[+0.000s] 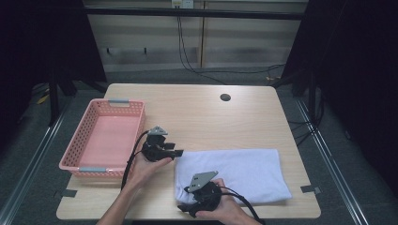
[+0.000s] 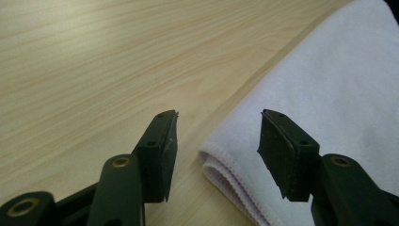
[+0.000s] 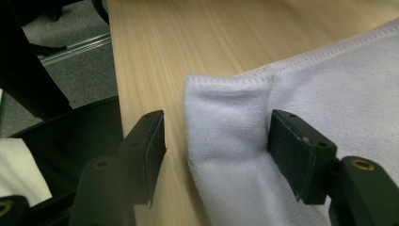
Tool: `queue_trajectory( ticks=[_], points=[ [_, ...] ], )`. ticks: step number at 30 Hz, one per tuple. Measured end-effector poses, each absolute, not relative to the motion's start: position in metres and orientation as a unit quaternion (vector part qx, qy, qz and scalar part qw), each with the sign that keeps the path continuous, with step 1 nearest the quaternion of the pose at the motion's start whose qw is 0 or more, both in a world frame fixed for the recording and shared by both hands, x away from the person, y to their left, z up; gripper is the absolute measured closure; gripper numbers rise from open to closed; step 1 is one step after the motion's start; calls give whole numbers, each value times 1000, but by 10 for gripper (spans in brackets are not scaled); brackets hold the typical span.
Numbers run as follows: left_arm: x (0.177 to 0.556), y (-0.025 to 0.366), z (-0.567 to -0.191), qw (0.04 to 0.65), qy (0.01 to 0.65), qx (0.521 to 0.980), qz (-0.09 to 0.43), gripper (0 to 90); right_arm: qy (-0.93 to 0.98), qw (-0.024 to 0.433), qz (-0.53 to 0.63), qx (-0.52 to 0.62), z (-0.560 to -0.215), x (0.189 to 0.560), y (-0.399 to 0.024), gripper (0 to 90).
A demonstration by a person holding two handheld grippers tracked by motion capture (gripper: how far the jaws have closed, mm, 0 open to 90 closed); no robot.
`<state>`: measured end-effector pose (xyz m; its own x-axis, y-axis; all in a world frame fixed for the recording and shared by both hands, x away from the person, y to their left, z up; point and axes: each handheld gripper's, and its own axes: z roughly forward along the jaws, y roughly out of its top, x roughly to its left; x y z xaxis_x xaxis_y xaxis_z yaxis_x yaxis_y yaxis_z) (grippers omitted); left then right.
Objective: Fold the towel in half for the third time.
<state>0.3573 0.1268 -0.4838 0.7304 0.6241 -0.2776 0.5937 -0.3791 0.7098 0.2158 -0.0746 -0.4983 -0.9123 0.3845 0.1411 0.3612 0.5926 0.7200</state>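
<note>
The left claw (image 1: 177, 152) is held spread at the far left corner of a folded white towel (image 1: 239, 171), nothing gripped; the right claw (image 1: 184, 209) is likewise spread at the near left corner, its pads clear of the cloth. The towel is laid flat on the near right part of the tabletop (image 1: 197, 112), well apart from an empty pink basket (image 1: 75, 143) at the left edge.

The towel is judged light, soft and limp, likely to sag and unfold if lifted carelessly; the stitched corners, where the layers are stacked, are judged the best places to be pinched, all layers together.

In the left claw's view, the doubled hem of the towel (image 2: 226, 174) is seen between the pads, a detail lost from above. In the right claw's view, a small turned-over flap (image 3: 226, 117) at the corner is revealed. The basket and the towel's full outline are given by the high view.
</note>
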Motion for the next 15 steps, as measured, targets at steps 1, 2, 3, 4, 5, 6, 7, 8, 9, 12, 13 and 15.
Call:
queue_trajectory(
  ticks=[1,2,3,4,5,6,7,8,9,12,13,15],
  points=[
    [357,126,-486,417,366,832,17,457,891,21,403,209,-499,215,-75,420],
    [358,125,-487,414,370,832,17,456,894,39,400,196,-500,213,-75,431],
    [358,125,-488,413,375,830,19,455,896,47,398,193,-500,211,-75,448],
    [358,126,-489,416,375,828,16,445,897,60,395,189,-501,210,-74,481],
    [358,126,-489,414,374,830,16,442,898,65,393,187,-501,210,-74,487],
    [358,126,-489,415,375,828,17,440,898,72,392,185,-501,209,-74,518],
    [359,128,-489,421,375,826,12,424,900,81,386,184,-500,208,-74,538],
    [359,129,-490,422,378,824,11,414,900,86,385,187,-500,207,-73,580],
    [359,130,-489,418,384,823,14,413,899,91,385,186,-500,208,-74,623],
    [361,135,-489,425,393,815,7,415,893,75,391,208,-499,216,-78,728],
    [362,135,-490,423,396,815,6,424,891,62,395,214,-499,219,-80,760],
    [364,135,-493,418,392,819,-4,421,885,50,402,229,-500,220,-82,774]
  ],
)
